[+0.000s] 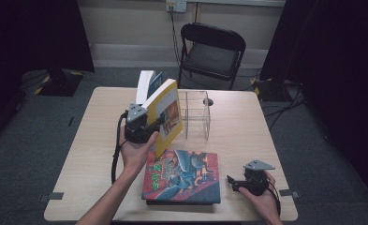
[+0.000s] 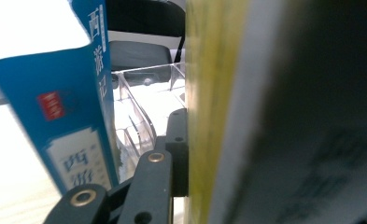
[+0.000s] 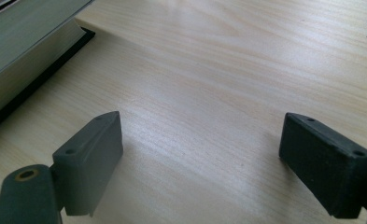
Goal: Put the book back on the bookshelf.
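Note:
My left gripper [image 1: 150, 125] is shut on a yellow-covered book [image 1: 166, 111], held upright and tilted above the table's middle. In the left gripper view one black finger [image 2: 176, 140] presses the yellow book [image 2: 209, 112]; the other finger is hidden behind it. A blue and white book [image 1: 149, 83] stands just behind it, seen close as the blue book [image 2: 74, 107]. A clear plastic divider rack [image 1: 195, 115] stands to the right. My right gripper [image 1: 232, 183] rests open near the front right; nothing lies between its fingers [image 3: 90, 158], just bare wood.
A thick book with a colourful cover [image 1: 184, 176] lies flat at the table's front; its page edge [image 3: 22, 60] is to the left of my right gripper. The wooden table [image 1: 238, 136] has bare room on both sides. A black folding chair [image 1: 212, 51] stands beyond the far edge.

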Demonstrator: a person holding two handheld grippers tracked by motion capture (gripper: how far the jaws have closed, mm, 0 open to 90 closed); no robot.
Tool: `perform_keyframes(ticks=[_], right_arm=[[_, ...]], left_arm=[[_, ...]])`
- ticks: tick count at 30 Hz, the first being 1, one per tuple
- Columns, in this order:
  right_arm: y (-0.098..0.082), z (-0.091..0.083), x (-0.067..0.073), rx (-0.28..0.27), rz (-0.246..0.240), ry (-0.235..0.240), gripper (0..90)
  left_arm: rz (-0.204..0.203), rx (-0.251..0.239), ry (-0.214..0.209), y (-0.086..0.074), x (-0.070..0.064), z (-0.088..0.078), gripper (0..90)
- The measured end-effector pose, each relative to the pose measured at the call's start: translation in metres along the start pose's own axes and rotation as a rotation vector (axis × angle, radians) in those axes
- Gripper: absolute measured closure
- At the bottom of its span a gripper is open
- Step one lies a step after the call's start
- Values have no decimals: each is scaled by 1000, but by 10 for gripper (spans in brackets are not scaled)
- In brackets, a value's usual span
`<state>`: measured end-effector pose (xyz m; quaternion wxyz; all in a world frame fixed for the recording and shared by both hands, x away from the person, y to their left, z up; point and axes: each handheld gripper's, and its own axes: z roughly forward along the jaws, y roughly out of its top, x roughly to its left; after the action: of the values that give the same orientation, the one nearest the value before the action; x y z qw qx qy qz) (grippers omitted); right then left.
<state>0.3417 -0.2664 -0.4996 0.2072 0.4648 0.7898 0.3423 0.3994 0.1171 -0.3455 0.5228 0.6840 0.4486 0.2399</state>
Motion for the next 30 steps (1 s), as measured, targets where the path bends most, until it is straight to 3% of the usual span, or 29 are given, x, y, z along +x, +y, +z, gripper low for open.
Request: perform_keyframes(ticks=[5,9,12,16,18,22,26,30], right_arm=[[0,0,0,0,0,0,135],[0,0,0,0,0,0,135],[0,0,0,0,-1,0,135],[0,0,0,0,0,0,135],[0,0,0,0,0,0,135],[0,0,0,0,0,0,135],[0,0,0,0,0,1,135],[0,0,0,0,-1,3,135]], left_arm=[[-30,7,0,4,4,15,758],[-17,15,38,8,5,28,758],[-31,10,37,11,6,37,758],[-2,17,54,14,4,49,758],[-8,26,59,15,3,54,758],[20,34,75,9,1,60,759],[-3,45,92,-3,1,71,758],[55,56,97,-15,-5,79,758]])
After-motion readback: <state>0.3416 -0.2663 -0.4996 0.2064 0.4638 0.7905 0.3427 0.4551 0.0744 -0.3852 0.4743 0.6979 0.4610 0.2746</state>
